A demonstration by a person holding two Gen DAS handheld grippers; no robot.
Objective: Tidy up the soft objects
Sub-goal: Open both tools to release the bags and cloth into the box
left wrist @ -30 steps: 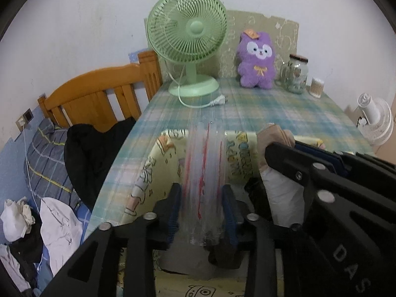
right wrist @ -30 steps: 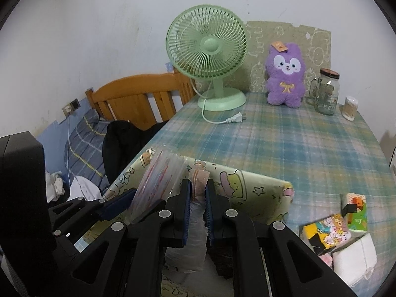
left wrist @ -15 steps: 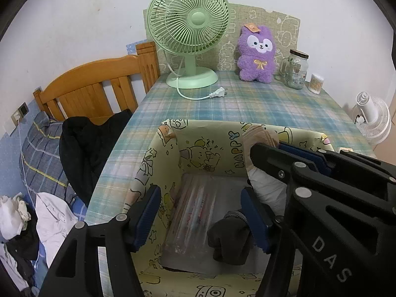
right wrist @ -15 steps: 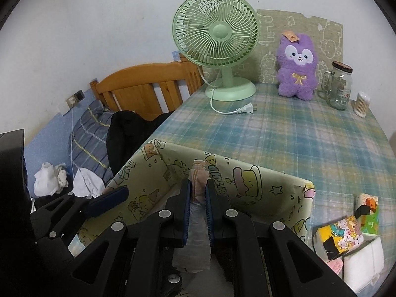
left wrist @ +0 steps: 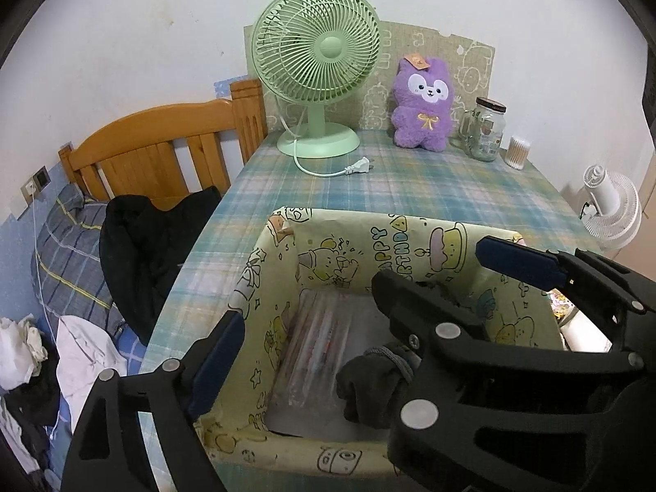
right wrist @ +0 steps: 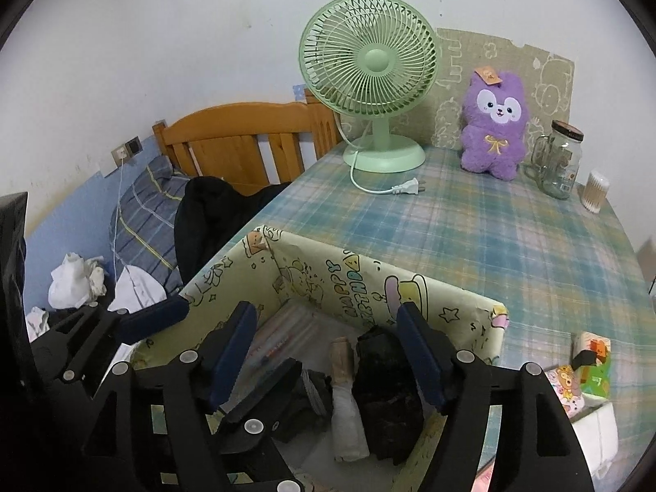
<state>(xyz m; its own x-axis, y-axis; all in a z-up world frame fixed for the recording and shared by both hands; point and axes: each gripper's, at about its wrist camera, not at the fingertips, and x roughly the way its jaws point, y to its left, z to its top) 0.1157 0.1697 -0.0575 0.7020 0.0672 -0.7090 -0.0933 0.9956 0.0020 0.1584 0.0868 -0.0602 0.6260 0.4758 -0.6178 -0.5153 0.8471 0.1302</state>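
Note:
A yellow cartoon-print box [left wrist: 393, 238] [right wrist: 361, 283] stands on the plaid table. Inside lie a clear plastic packet with red print [left wrist: 315, 340] [right wrist: 283, 336], a dark rolled sock [left wrist: 369, 381], a beige and white rolled sock [right wrist: 344, 402] and a black bundle [right wrist: 389, 389]. My left gripper [left wrist: 320, 348] is open over the box's left part, holding nothing. My right gripper [right wrist: 328, 352] is open above the beige sock and black bundle, holding nothing. The right gripper's body shows in the left wrist view [left wrist: 512, 352], hiding the box's right side.
A green fan [left wrist: 317, 53] with loose plug, a purple plush [left wrist: 422, 106], a glass jar [left wrist: 486, 129] and cotton swabs [left wrist: 517, 151] stand at the table's back. Tissue packs [right wrist: 582, 377] lie right of the box. A wooden bed with clothes [left wrist: 151, 242] is left.
My left gripper opened and let the clear packet fall into the box. My right gripper then opened and released the beige sock, which now lies in the box.

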